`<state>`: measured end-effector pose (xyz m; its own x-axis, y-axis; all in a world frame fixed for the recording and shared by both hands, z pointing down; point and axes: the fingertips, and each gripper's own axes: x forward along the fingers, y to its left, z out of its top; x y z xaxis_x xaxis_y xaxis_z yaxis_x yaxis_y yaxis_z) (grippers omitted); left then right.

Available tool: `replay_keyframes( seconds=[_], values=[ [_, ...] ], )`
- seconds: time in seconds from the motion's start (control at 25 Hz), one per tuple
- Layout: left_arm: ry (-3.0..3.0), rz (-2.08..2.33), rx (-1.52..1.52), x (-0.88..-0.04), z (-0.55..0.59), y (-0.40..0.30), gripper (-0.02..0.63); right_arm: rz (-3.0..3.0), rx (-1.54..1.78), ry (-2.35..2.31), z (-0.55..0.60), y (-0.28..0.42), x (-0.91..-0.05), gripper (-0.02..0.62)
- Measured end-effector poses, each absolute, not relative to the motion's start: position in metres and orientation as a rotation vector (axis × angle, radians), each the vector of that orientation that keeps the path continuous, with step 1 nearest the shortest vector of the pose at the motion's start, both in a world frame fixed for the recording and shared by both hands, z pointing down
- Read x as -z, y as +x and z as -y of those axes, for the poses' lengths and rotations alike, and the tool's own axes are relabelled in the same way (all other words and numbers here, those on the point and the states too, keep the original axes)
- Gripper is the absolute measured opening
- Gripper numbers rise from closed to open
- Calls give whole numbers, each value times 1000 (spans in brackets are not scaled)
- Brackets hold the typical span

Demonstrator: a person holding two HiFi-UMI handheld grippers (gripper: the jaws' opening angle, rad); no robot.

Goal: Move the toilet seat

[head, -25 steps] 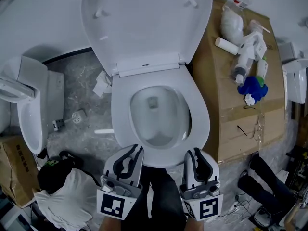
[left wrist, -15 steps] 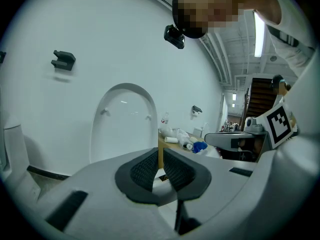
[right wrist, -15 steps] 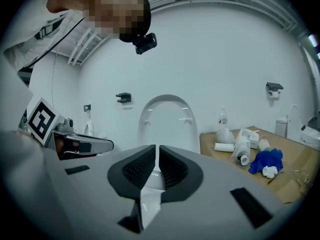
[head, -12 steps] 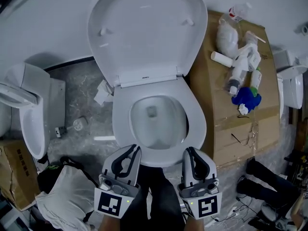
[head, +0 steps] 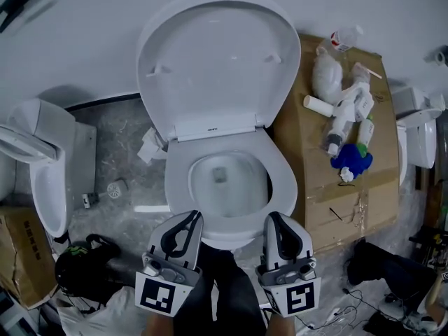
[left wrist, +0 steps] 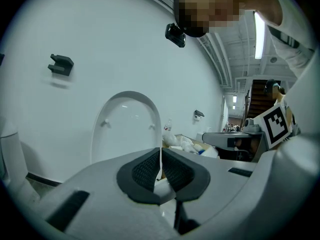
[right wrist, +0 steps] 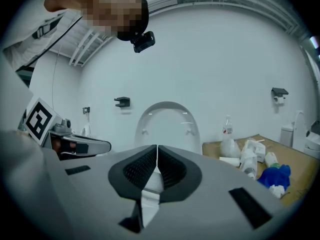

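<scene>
The white toilet stands in the middle of the head view. Its lid (head: 217, 61) is raised against the wall and the seat ring (head: 288, 180) lies flat on the bowl. My left gripper (head: 192, 217) is just in front of the bowl's front edge. It is shut, its jaws have just closed the last bit, and nothing is between them. My right gripper (head: 273, 219) sits beside it, also shut and empty. The left gripper (left wrist: 160, 153) view shows the pads meeting below the raised lid (left wrist: 127, 129). In the right gripper (right wrist: 156, 149) view the lid (right wrist: 166, 124) stands straight ahead.
A cardboard sheet (head: 315, 187) to the right of the toilet carries bottles (head: 343, 121) and a blue cloth (head: 350, 158). A second toilet (head: 42, 166) stands at the left, with a cardboard box (head: 24, 257) and a black bag (head: 87, 264) near it. Cables lie at the bottom right.
Both grippers have lifted and drawn back a little from the bowl's front edge, staying side by side. Their jaws have come fully together. The seat and lid have not moved.
</scene>
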<state>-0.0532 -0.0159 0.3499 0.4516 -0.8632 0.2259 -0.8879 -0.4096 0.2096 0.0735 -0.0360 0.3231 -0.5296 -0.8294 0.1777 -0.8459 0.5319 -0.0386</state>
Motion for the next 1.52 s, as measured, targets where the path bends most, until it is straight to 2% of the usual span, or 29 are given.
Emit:
replay_keyframes(
  seconds=[1.52],
  values=[
    [2470, 1620, -2, -293, 132, -96, 11, 2693, 32, 1376, 162, 25, -267, 18]
  ],
)
